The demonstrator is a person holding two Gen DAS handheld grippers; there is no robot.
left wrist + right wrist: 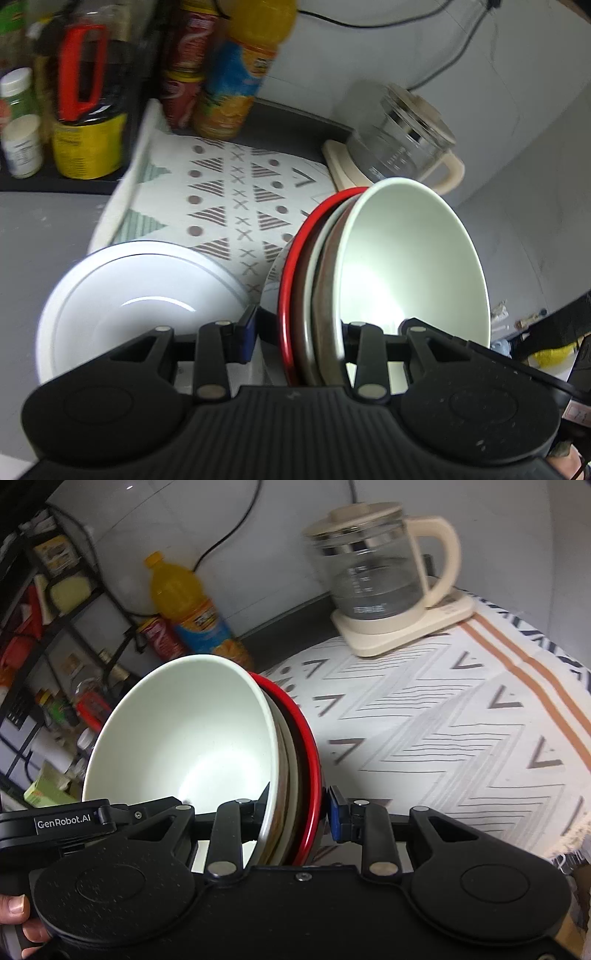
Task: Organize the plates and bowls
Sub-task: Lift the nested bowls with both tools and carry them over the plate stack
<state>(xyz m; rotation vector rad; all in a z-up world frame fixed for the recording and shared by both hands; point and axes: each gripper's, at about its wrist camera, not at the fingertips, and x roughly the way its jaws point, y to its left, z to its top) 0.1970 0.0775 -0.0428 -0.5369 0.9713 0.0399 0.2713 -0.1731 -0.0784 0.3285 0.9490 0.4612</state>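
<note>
both grippers clamped the same nested stack of bowls (pixel 369 280) by its rims, tilted above the patterned cloth (pixel 229 192): left gripper (pixel 299 336) on one side, right gripper (pixel 295 812) opposite. a white plate (pixel 140 295) lay beside it.
</note>
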